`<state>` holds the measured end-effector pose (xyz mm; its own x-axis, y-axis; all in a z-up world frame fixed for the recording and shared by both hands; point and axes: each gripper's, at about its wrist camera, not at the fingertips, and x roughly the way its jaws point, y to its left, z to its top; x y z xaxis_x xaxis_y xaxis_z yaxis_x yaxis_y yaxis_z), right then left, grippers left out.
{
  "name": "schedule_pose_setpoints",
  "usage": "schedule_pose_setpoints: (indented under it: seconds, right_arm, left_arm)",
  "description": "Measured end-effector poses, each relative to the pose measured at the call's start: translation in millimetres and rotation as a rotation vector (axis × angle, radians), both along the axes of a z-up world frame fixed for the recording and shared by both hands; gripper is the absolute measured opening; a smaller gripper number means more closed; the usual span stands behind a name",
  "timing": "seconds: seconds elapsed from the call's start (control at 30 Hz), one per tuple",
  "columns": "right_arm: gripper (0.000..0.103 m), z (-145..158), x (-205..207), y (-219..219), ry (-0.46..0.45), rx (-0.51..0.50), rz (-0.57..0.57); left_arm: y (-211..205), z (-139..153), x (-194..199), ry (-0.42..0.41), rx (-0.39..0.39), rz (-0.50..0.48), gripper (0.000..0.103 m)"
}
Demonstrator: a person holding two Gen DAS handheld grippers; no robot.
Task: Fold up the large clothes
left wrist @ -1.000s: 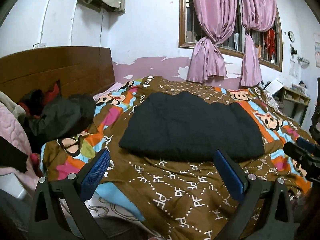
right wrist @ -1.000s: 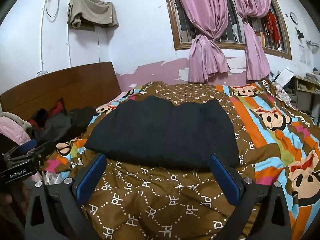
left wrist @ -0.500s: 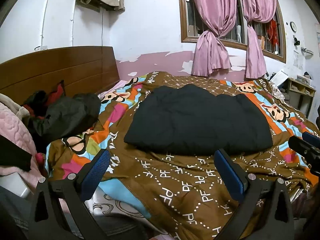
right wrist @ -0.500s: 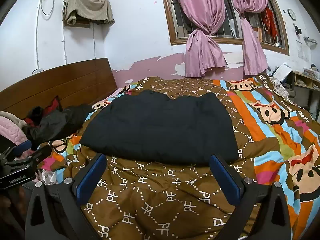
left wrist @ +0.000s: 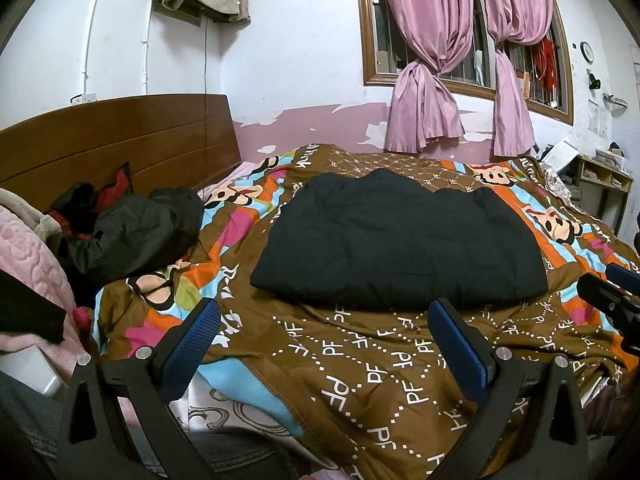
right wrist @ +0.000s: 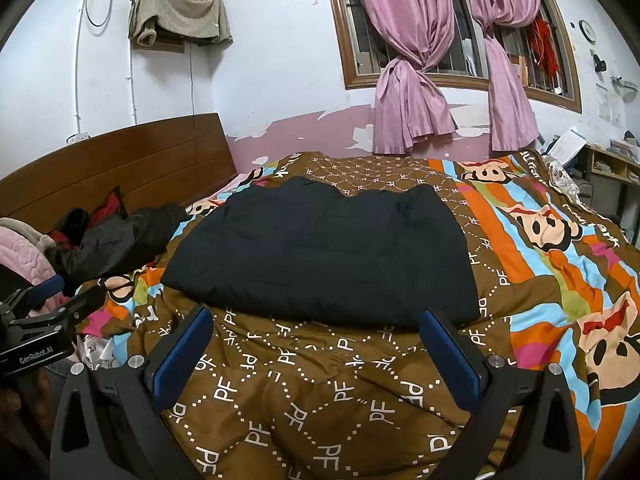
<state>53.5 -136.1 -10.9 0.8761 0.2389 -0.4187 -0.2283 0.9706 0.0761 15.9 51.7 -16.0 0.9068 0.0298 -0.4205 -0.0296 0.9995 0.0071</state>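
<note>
A large black padded garment (left wrist: 400, 240) (right wrist: 324, 252) lies folded flat in a rough rectangle on the patterned brown bedspread (left wrist: 360, 360) (right wrist: 304, 392). My left gripper (left wrist: 324, 344) hangs open over the bed's near edge, short of the garment's front hem, holding nothing. My right gripper (right wrist: 316, 344) is also open and empty, just in front of that same hem. Each gripper shows at the other view's edge: the right gripper (left wrist: 616, 296) and the left gripper (right wrist: 48, 312).
A heap of dark and red clothes (left wrist: 120, 224) (right wrist: 108, 236) lies by the wooden headboard (left wrist: 112, 140). Pink bedding (left wrist: 36, 264) sits at the left. A window with pink curtains (right wrist: 432, 60) faces me, and shelves (left wrist: 604, 180) stand at the right.
Both grippers have drawn back and risen a little from the bed, so the garment looks slightly farther. The garment itself has not moved, and both grippers stay open.
</note>
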Motion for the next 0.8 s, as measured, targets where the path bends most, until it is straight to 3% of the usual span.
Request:
schedule_pose_setpoints:
  seconds: [0.8]
  right_arm:
    - [0.103, 0.3, 0.0, 0.5, 0.0, 0.001, -0.001]
  left_arm:
    - [2.7, -1.4, 0.8, -0.001, 0.0, -0.002, 0.102]
